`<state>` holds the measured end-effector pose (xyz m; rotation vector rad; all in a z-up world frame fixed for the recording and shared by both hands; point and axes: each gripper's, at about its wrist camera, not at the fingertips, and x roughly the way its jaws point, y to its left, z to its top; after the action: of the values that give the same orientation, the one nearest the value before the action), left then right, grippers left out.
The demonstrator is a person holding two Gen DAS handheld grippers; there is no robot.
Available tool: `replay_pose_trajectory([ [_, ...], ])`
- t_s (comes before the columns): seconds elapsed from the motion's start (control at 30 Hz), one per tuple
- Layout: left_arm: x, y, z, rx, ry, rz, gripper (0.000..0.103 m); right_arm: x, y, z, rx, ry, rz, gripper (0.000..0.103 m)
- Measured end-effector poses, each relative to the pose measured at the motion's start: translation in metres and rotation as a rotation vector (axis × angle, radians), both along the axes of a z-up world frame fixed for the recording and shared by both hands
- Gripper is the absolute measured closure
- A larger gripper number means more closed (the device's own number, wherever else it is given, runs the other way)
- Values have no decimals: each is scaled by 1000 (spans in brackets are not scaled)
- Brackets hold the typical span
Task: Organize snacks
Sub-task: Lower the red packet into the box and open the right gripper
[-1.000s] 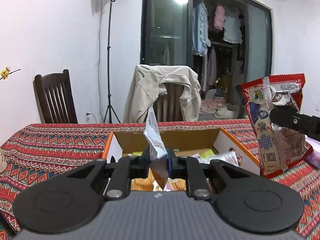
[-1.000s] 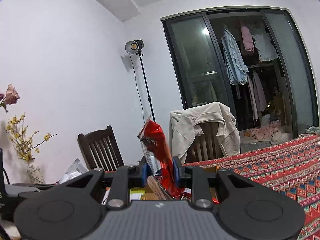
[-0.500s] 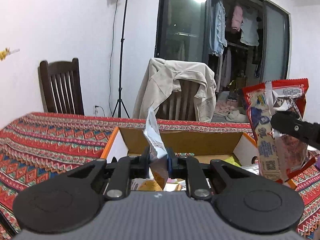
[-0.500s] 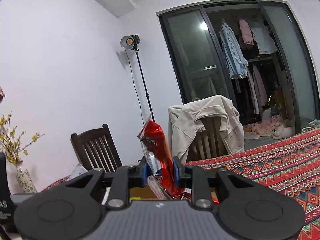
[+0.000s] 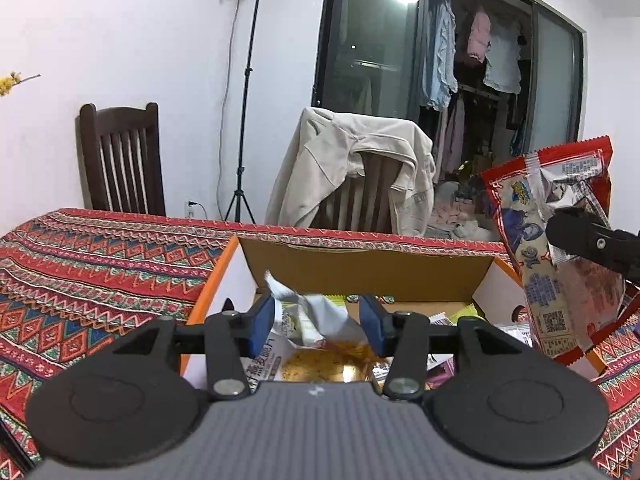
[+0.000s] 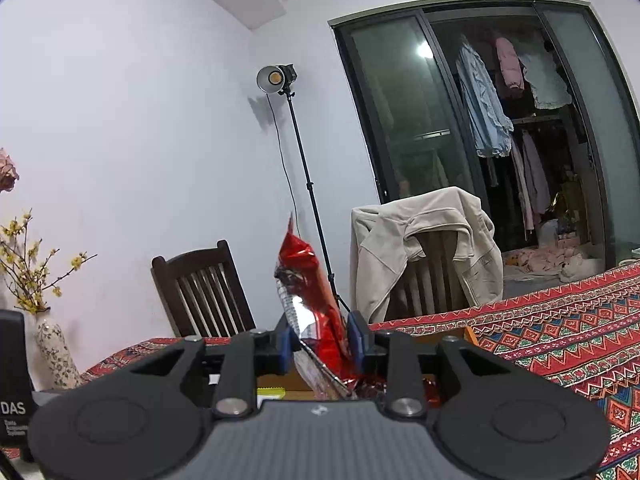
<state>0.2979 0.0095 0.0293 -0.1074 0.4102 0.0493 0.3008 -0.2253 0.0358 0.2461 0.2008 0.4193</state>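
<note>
- Since a second ago, the left gripper point(image 5: 319, 322) has dipped toward the cardboard box point(image 5: 368, 268), and its jaws, then pinched on the silver snack packet point(image 5: 310, 316), are opening; the packet now slumps loose between the blue pads.
- Right gripper point(image 6: 322, 342) points nearly level, jaws clamped on the red snack bag point(image 6: 310, 280), which stands upright above them.
- In the left view that bag hangs at the box's right edge.
- Beyond, the box sits on the patterned counter point(image 5: 100, 264), more packets inside.
</note>
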Motion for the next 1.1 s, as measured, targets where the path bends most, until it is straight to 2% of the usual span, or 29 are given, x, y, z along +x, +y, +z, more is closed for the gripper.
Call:
replay_pose_trajectory([
  [0.2, 6, -6, 9, 28, 37, 42, 54, 15, -11, 13, 105, 39, 51, 81],
  [0.27, 9, -9, 13, 24, 46, 61, 48, 25, -15, 14, 154, 59, 75, 81],
  [0.33, 9, -11, 16, 32, 48, 87, 34, 32, -23, 11, 221, 82, 111, 81],
  [0.37, 9, -13, 19, 42, 47, 109, 32, 35, -25, 9, 238, 89, 125, 81],
  [0.53, 6, -17, 25, 68, 61, 176, 23, 57, -29, -14, 276, 181, 149, 81],
  [0.67, -2, -19, 25, 76, 80, 219, 19, 69, -25, -29, 244, 251, 131, 76],
  [0.73, -7, -21, 25, 73, 81, 230, 16, 68, -23, -30, 211, 252, 114, 69],
  [0.77, -9, -21, 25, 74, 79, 233, 15, 67, -23, -30, 206, 246, 107, 54],
  [0.8, -11, -22, 26, 74, 77, 236, 12, 66, -23, -28, 206, 237, 102, 33],
  [0.87, -16, -24, 27, 76, 72, 242, 9, 62, -26, -24, 207, 214, 91, 12],
  [1.0, -26, -23, 30, 73, 55, 240, 2, 58, -31, -13, 189, 188, 80, 1],
  [1.1, -33, -21, 31, 78, 40, 234, 0, 53, -30, -6, 149, 163, 50, 0],
])
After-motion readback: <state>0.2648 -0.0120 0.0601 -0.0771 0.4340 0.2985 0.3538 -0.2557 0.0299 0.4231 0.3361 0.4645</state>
